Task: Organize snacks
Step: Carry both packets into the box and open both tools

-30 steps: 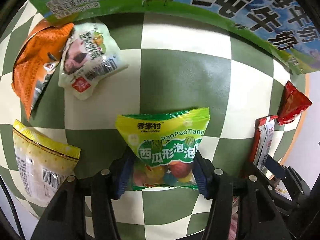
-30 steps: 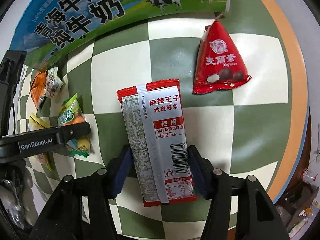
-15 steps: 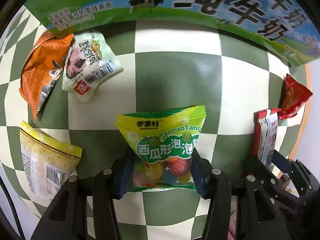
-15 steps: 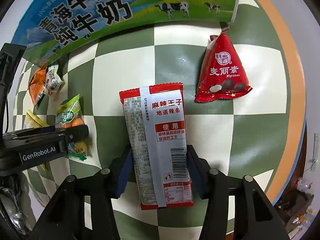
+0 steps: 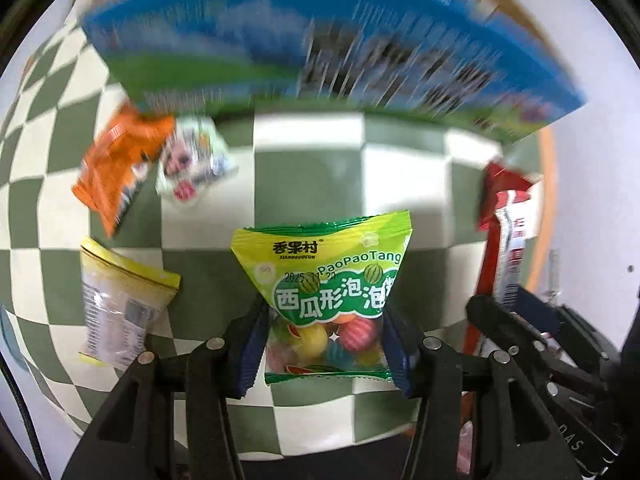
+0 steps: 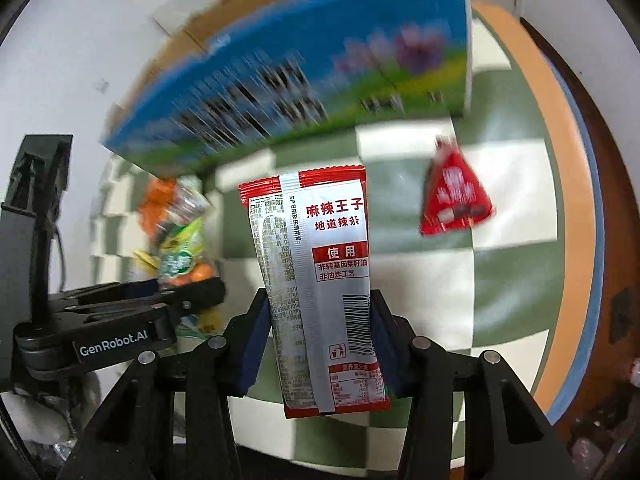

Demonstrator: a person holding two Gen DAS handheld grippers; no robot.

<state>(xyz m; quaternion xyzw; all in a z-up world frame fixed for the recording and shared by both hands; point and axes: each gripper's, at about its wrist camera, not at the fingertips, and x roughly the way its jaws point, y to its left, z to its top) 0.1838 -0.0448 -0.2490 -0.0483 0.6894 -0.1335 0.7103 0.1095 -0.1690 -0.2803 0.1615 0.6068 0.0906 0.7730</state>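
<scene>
Green candy bag [image 5: 326, 292] sits pinched between the blue pads of the left gripper [image 5: 324, 344], lower half between the fingers, top edge sticking out forward. Red-and-silver spicy strip packet [image 6: 320, 280] is clamped the same way in the right gripper [image 6: 320, 344], upright, bottom edge hanging below the pads. Both jaws pressed onto their packets.

Room: checkered tablecloth [image 5: 400, 184] shows bare squares right in front of the candy bag; the milk carton box [image 5: 320, 52] walls off the far side. Left of the candy bag lie the yellow pouch [image 5: 120, 304], orange packet [image 5: 116, 164] and white pouch [image 5: 192, 160], the last two touching. On the right, the red triangular bag [image 6: 456, 200] lies apart from the strip packet, near the orange table rim [image 6: 560, 160].

Versus half a second ago: both packets are off the cloth, the cloth looks farther, the box top edge and its brown flaps now show, and the background is motion-blurred. Grip on each packet unchanged.

Right gripper with its packet appears at the right edge of the left view [image 5: 532, 320]; left gripper at left in the right view [image 6: 172, 300].
</scene>
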